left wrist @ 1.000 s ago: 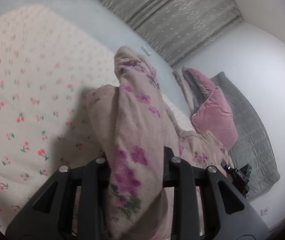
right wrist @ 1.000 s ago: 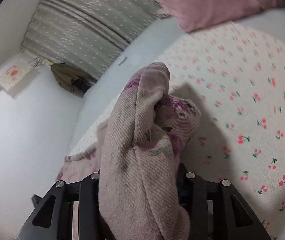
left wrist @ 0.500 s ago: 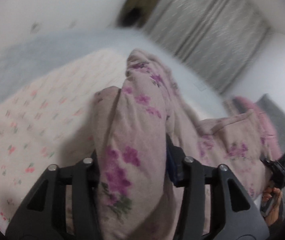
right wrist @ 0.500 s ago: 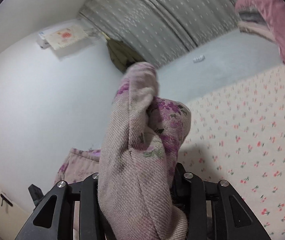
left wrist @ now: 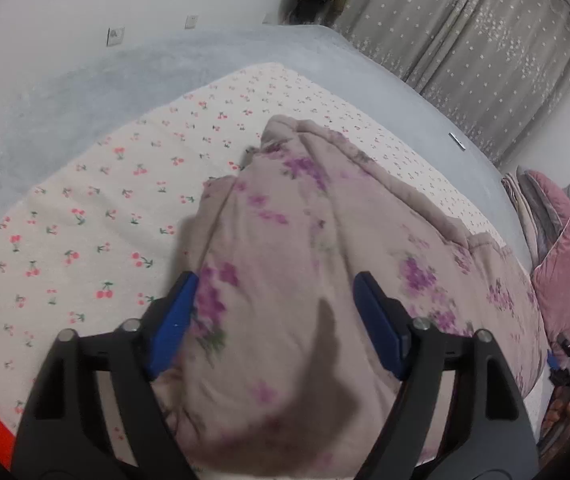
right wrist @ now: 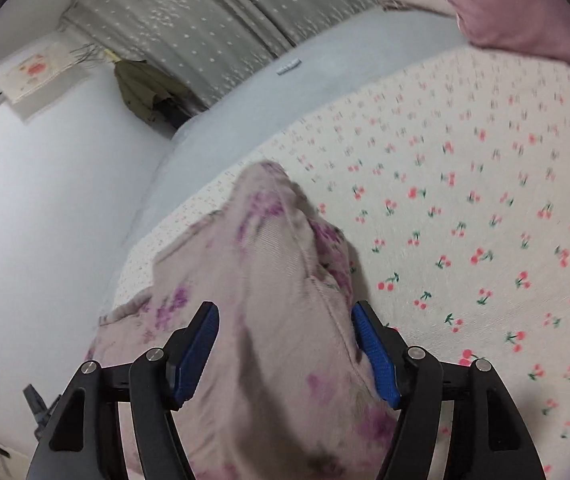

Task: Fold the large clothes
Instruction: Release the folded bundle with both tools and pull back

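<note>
While both grippers are letting go, here's how it's looking from where I'm standing:

bed: the cherry-print sheet (left wrist: 97,216) is taking up most of both views, with a grey-blue blanket (left wrist: 85,92) running along its far side by the curtain (left wrist: 485,40).

garment: the floral padded garment (left wrist: 325,240) is lying on that sheet, its long axis stretching sideways from one gripper to the other, each bunched end poking straight ahead between a pair of fingers.

left gripper (left wrist: 275,286): jaws have just been opening and are standing wide. The cloth is sitting between the blue pads (left wrist: 175,320) and looks loose rather than pinched.

right gripper (right wrist: 285,316): same deal, jaws have just been opening, fabric lump between them, gap showing on the left pad's side.

nearer hand: neither really, each is sitting right over its own end.

change: a second ago both were clamping tall, tight bunches held up off the bed. Now the bunches are slumping onto the sheet and spreading out.

next: looks like they're both backing off a laid-down fold.
</note>
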`<state>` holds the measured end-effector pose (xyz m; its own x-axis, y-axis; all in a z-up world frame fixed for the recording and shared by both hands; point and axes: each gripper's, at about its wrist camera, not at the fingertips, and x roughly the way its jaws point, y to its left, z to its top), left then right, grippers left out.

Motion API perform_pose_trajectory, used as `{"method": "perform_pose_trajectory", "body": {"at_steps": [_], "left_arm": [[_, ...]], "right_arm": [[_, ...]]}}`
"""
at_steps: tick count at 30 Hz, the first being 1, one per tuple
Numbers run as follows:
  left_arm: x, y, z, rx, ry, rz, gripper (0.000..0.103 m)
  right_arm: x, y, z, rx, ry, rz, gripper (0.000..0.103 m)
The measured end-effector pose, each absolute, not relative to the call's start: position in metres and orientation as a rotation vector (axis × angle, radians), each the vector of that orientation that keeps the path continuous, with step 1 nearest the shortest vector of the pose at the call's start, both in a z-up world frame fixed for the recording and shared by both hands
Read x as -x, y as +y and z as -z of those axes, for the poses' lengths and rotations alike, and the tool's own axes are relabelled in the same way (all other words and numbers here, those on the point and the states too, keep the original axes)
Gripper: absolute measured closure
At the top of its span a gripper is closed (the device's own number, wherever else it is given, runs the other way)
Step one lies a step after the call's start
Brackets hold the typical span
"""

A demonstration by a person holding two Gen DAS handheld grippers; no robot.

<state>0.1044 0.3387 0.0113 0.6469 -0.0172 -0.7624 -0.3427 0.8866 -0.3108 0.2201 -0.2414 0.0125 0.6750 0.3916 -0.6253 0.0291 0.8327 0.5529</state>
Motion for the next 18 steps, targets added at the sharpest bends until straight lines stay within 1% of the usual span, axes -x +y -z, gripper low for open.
{"method": "perform_pose_trajectory", "body": {"at_steps": [2, 5, 7, 10, 13, 18], "left_arm": [[-0.092, 0.329, -0.025, 0.439, 0.843, -0.197, 0.014], [-0.079, 0.31, -0.04, 0.378, 0.847, -0.226, 0.007], [-0.07, 0.293, -0.044, 0.349, 0.865, -0.222, 0.002], [-0.055, 0.265, -0.044, 0.339, 0.899, -0.178, 0.001], [-0.039, 0.227, -0.044, 0.265, 0.927, -0.163, 0.001], [-0.015, 0.185, -0.031, 0.209, 0.921, -0.176, 0.001]], "right_arm": [[-0.207, -0.239, -0.028, -0.522, 0.793, -0.206, 0.027], [-0.184, -0.227, -0.051, -0.481, 0.773, -0.222, 0.023], [-0.168, -0.222, -0.063, -0.427, 0.763, -0.21, 0.021], [-0.144, -0.209, -0.072, -0.365, 0.76, -0.2, 0.019], [-0.123, -0.191, -0.075, -0.306, 0.768, -0.193, 0.018], [-0.091, -0.162, -0.067, -0.21, 0.767, -0.201, 0.015]]}}
